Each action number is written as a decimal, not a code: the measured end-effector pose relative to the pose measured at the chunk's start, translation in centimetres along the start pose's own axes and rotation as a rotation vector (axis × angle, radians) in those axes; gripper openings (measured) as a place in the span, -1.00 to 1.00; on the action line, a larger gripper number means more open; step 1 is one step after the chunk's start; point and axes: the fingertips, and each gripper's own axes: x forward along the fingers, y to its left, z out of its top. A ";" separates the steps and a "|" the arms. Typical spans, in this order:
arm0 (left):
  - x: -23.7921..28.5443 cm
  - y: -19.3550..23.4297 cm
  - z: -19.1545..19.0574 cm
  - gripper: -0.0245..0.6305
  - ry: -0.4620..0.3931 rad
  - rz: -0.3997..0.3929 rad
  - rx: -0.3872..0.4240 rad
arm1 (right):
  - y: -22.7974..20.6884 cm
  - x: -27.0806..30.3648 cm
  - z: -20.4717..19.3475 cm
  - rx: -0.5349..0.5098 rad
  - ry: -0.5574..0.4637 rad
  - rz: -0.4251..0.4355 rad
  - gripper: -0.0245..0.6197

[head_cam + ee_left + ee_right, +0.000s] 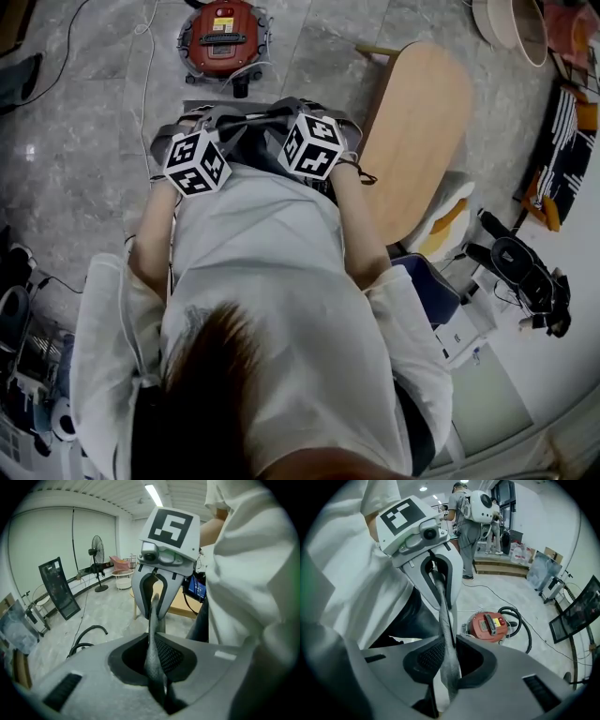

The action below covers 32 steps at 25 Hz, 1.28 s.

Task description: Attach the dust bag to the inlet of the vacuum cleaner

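Left gripper view: grey, finely woven dust bag (152, 641) runs edge-on from bottom centre upward, a thin taut strip; left tongs (158, 693) and right tongs (156, 613) both clamp it.

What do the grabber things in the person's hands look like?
The left gripper and right gripper are grey plastic. Each has two curved jaws and a white cube covered in black square markers. The person wears a loose white shirt with wide sleeves.
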 end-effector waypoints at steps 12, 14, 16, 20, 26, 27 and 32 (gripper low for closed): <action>6.3 -1.7 -3.5 -0.81 0.127 -0.030 -0.058 | 0.9 5.4 -4.8 -0.039 -0.003 0.088 -0.77; 7.4 -2.1 -4.7 -0.81 0.153 -0.047 -0.082 | 1.2 7.0 -5.6 -0.029 0.021 0.107 -0.78; 9.0 -2.6 -6.2 -0.81 0.183 -0.068 -0.113 | 1.5 8.8 -6.6 -0.007 0.058 0.123 -0.79; 12.4 -3.3 -9.6 -0.81 0.243 -0.133 -0.176 | 1.8 12.3 -7.9 0.016 0.128 0.163 -0.80; 17.2 -3.1 -14.3 -0.80 0.283 -0.181 -0.252 | 0.8 17.5 -10.1 0.001 0.191 0.186 -0.81; 18.0 -3.0 -15.0 -0.80 0.291 -0.186 -0.258 | 0.7 18.5 -10.6 0.004 0.195 0.193 -0.81; 21.1 -2.3 -18.8 -0.80 0.311 -0.181 -0.274 | 0.0 23.3 -11.9 0.013 0.182 0.210 -0.81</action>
